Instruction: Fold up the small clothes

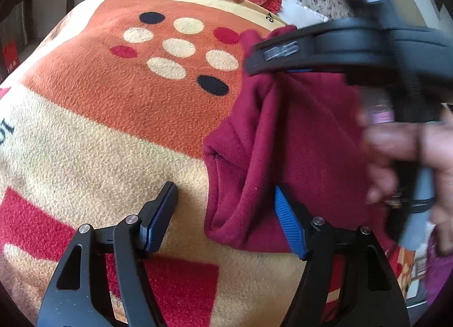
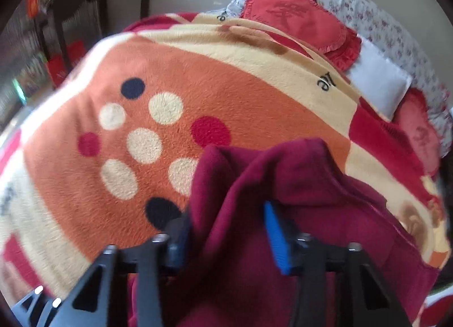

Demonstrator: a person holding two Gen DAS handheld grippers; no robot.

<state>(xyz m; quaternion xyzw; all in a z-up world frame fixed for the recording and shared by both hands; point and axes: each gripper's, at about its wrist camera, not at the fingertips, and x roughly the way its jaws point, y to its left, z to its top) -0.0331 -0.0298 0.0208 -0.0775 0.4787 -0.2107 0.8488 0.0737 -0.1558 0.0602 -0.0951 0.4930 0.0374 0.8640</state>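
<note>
Blanket (image 1: 113,117) under bunched maroon garment (image 1: 283,140)

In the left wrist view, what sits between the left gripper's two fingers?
A bunched fold of the maroon garment and bare patterned blanket sit inside the left gripper, whose jaws stand apart.

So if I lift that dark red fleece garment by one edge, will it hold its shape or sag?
The dark red fleece garment will probably sag: it already drapes in soft folds over the right hand-held gripper. It looks light, bunching easily on the patterned plush blanket. The fuzzy surfaces may cling, so pushing would likely wrinkle it rather than slide it.
</note>
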